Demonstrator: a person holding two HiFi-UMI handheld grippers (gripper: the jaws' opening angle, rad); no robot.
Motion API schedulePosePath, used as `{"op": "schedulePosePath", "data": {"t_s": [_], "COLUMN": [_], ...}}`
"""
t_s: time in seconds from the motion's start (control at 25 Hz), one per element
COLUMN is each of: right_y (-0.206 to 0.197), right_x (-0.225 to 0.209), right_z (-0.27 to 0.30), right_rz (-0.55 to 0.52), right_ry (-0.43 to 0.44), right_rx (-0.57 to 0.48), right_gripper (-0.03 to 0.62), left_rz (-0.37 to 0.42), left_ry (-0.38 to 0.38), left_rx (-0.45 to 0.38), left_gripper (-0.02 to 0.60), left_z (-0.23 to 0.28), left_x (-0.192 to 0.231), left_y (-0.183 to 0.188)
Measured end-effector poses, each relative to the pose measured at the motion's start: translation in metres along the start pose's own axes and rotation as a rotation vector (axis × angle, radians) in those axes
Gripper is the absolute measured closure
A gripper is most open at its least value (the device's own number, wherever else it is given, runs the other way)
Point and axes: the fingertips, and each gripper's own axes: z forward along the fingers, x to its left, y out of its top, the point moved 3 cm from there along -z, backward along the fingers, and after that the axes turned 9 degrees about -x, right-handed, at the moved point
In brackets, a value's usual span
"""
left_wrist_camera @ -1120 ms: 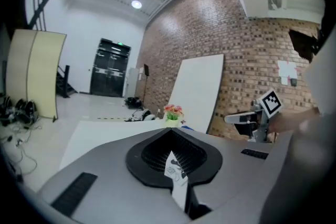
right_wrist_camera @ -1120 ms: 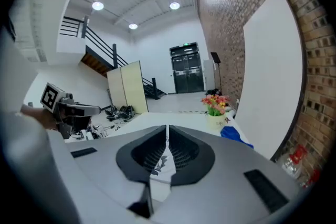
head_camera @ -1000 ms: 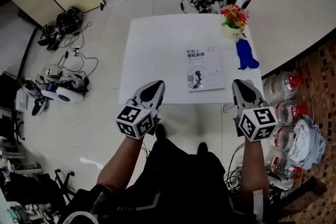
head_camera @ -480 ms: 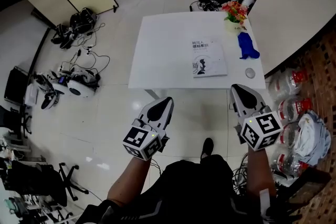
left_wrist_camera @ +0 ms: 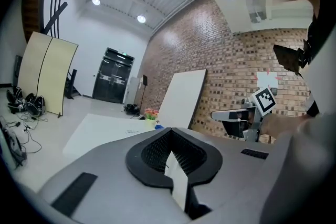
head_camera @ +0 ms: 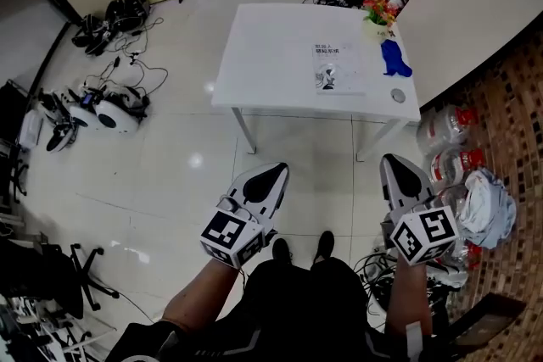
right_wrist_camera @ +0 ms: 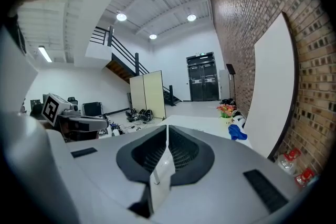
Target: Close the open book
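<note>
Head view: the book (head_camera: 337, 68) lies shut, cover up, on the white tabletop (head_camera: 271, 55) at twelve o'clock, with flowers (head_camera: 379, 10) at the book's one o'clock; the left claw (head_camera: 273, 175) and right claw (head_camera: 397, 169) hang over the floor (head_camera: 195, 157) at six o'clock, well apart from the tabletop. Left gripper view: jaws pressed together, nothing between them. Right gripper view: jaws together too, empty.

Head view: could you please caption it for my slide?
Closed book on white table; left claw and right claw, both shut, empty, over the floor.
</note>
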Motion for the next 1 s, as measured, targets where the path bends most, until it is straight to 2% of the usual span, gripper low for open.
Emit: {"op": "schedulePosePath", "data": {"t_s": [0.24, 0.4, 0.6, 0.76, 1.0], "right_y": [0.003, -0.006, -0.014, -0.011, -0.011], "right_x": [0.009, 0.0, 0.002, 0.026, 0.072], "right_z": [-0.074, -0.134, -0.202, -0.236, -0.274], "right_rz": [-0.024, 0.003, -0.021, -0.055, -0.037], "right_ry": [0.047, 0.071, 0.189, 0.249, 0.224], "right_rx": [-0.047, -0.066, -0.069, -0.063, -0.088], "right_gripper": [0.586, 0.586, 0.586, 0.586, 0.586], "left_rz": [0.051, 0.091, 0.059, 0.051, 0.077], "left_ry": [-0.004, 0.011, 0.077, 0.099, 0.08], "left_rx": [-0.022, 0.016, 0.003, 0.009, -0.006], "left_gripper": [0.583, 0.583, 0.583, 0.583, 0.583], "left_z": [-0.026, -0.042, -0.078, -0.109, -0.169], "left_x": [-0.066, -0.123, -0.194, -0.224, -0.25], "left_y": [-0.004, -0.016, -0.02, -0.019, -0.023]}}
